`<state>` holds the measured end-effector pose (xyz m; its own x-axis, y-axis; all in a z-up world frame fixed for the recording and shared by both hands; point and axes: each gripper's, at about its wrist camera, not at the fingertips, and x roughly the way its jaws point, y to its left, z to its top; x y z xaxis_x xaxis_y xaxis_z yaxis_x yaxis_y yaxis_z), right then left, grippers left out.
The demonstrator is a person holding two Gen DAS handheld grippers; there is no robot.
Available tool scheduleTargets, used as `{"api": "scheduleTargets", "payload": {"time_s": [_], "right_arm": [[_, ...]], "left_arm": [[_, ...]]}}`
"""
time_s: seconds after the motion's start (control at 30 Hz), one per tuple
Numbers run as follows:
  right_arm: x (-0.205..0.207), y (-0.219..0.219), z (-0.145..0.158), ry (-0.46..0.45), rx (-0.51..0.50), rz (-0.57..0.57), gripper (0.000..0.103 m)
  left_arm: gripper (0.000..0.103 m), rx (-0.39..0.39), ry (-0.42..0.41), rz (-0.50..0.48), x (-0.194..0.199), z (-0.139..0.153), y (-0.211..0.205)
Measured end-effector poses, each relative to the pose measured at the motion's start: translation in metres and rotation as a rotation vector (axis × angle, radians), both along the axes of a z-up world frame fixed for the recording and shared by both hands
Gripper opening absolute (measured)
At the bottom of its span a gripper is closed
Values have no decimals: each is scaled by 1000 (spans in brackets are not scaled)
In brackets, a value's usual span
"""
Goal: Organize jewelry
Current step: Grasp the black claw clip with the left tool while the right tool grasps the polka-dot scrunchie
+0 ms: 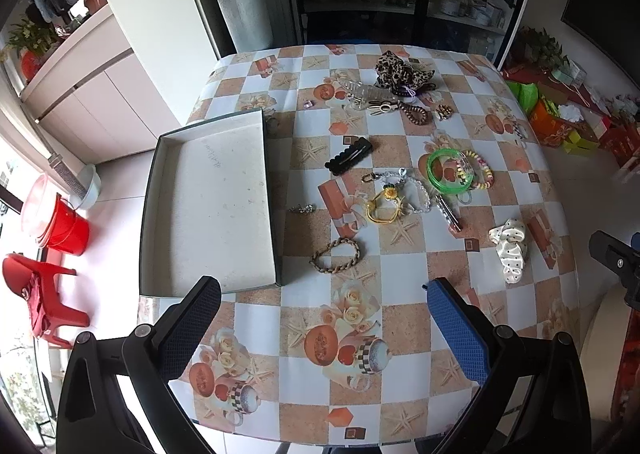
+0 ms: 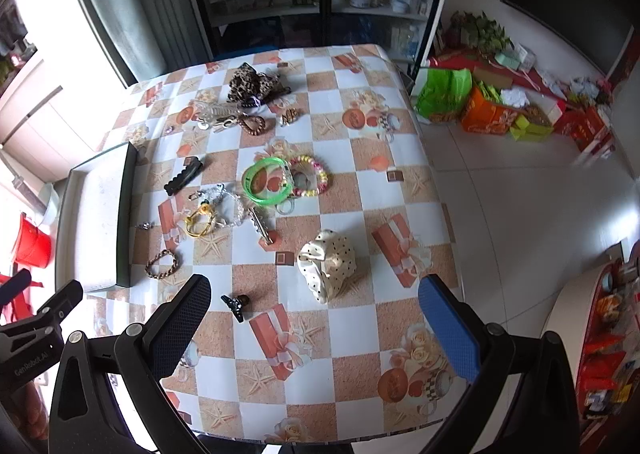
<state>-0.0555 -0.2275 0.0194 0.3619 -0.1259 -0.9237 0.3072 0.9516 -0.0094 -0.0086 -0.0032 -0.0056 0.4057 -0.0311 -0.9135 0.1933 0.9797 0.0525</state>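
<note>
Jewelry and hair pieces lie scattered on a checked tablecloth: a braided brown bracelet (image 1: 336,254) (image 2: 162,264), a yellow bangle (image 1: 385,206), a green bangle (image 1: 449,171) (image 2: 266,181), a black clip (image 1: 349,160), a cream dotted scrunchie (image 1: 510,250) (image 2: 327,268) and a leopard scrunchie (image 1: 402,71). A shallow empty box (image 1: 208,201) (image 2: 92,221) sits at the table's left. My left gripper (image 1: 324,290) is open above the near table edge, beside the box's near corner. My right gripper (image 2: 314,290) is open above the near edge, just short of the cream scrunchie. Both are empty.
A small dark claw clip (image 2: 236,304) lies near my right gripper's left finger. A red bucket (image 1: 64,230) and red stool (image 1: 40,294) stand on the floor left of the table. Bags and boxes (image 2: 500,109) crowd the floor at the right. A glass cabinet stands behind.
</note>
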Motion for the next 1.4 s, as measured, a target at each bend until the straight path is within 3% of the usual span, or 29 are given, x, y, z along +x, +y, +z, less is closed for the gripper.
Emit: {"api": "scheduleTargets", "payload": {"time_s": [0.2, 0.6, 1.03, 1.07, 1.1, 1.4], "right_arm": [[0, -15, -15, 44, 25, -22, 103], [15, -43, -77, 147, 89, -34, 103], [46, -67, -145, 229, 176, -53, 103], [49, -68, -150, 233, 181, -51, 103], [52, -69, -155, 236, 187, -48, 103], [74, -64, -183, 248, 201, -4, 100]], "left_arm": [[103, -14, 70, -40, 2, -20, -7], [103, -91, 219, -79, 4, -87, -37], [103, -108, 283, -108, 15, -153, -91], [102, -104, 283, -105, 16, -157, -93], [93, -100, 286, -103, 17, -161, -95], [78, -47, 294, -95, 27, -180, -113]]}}
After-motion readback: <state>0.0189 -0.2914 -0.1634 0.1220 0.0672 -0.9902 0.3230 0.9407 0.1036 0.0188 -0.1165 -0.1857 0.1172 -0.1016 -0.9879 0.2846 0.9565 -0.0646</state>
